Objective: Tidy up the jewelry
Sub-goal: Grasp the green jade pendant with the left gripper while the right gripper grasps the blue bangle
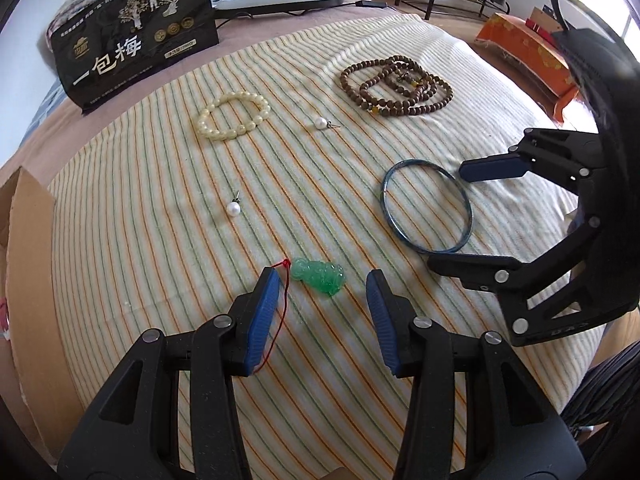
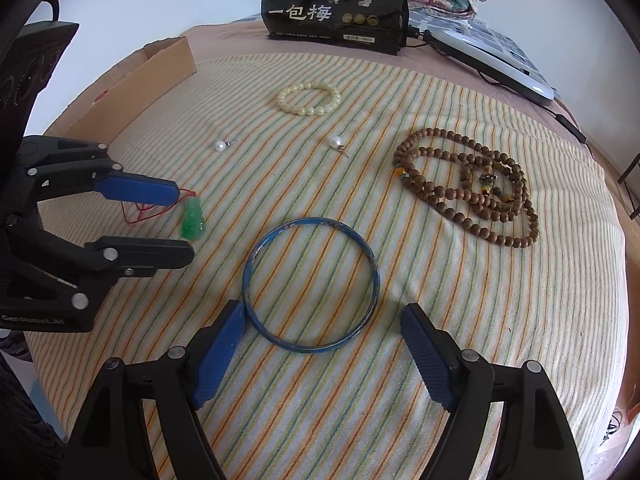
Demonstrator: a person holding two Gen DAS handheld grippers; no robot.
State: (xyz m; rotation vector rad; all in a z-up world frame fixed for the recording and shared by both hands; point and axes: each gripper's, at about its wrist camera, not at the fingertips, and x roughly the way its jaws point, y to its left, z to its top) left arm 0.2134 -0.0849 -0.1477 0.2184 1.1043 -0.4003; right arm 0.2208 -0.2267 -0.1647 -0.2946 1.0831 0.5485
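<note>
A green jade pendant on a red cord lies on the striped cloth, just ahead of and between the fingers of my open left gripper; the cord runs along its left pad. The pendant also shows in the right wrist view. A blue bangle lies flat just ahead of my open right gripper, its left edge touching the left pad. Beyond lie a cream bead bracelet, two pearl earrings and a coiled brown bead necklace.
A black printed bag stands at the back of the bed. A cardboard box sits at the cloth's left edge. A white flat device with a cable lies at the back right.
</note>
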